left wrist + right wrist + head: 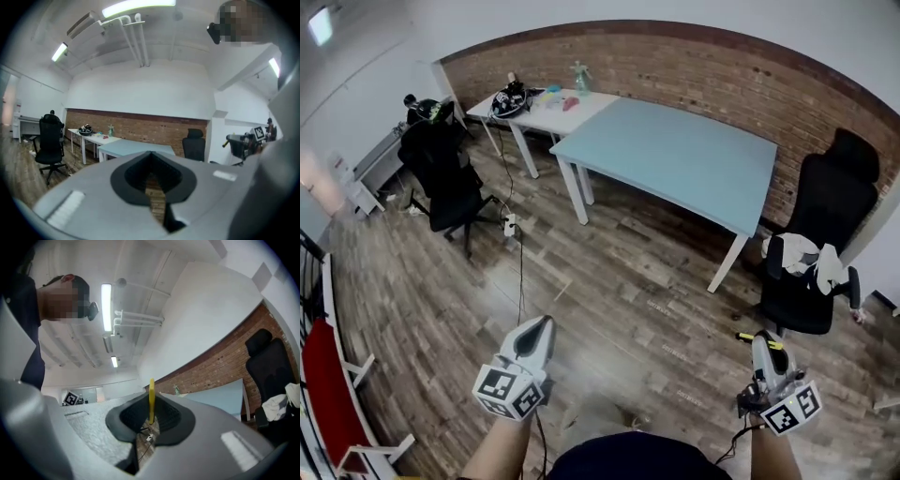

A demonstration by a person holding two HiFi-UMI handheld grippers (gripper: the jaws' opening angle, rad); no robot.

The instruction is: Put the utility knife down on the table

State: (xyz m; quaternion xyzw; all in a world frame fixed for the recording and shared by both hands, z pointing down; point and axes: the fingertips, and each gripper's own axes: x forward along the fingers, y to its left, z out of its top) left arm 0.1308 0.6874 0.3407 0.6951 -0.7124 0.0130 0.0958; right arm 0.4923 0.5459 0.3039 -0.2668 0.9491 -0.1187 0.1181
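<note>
My right gripper [762, 345] is shut on the utility knife [751, 337], a yellow and black tool that sticks out sideways past the jaw tips, low at the right of the head view over the wooden floor. In the right gripper view the knife [151, 398] shows as a thin yellow strip upright between the pads. My left gripper [544, 325] hangs at lower left, its jaws closed to a point with nothing in them. The light blue table [675, 155] stands well ahead of both grippers and its top is bare.
A white table [546, 114] with a headset, a spray bottle and small items adjoins the blue one at the far left. Black office chairs stand at left [441, 178] and right [825, 244], the right one draped with cloth. A cable [521, 262] runs across the floor.
</note>
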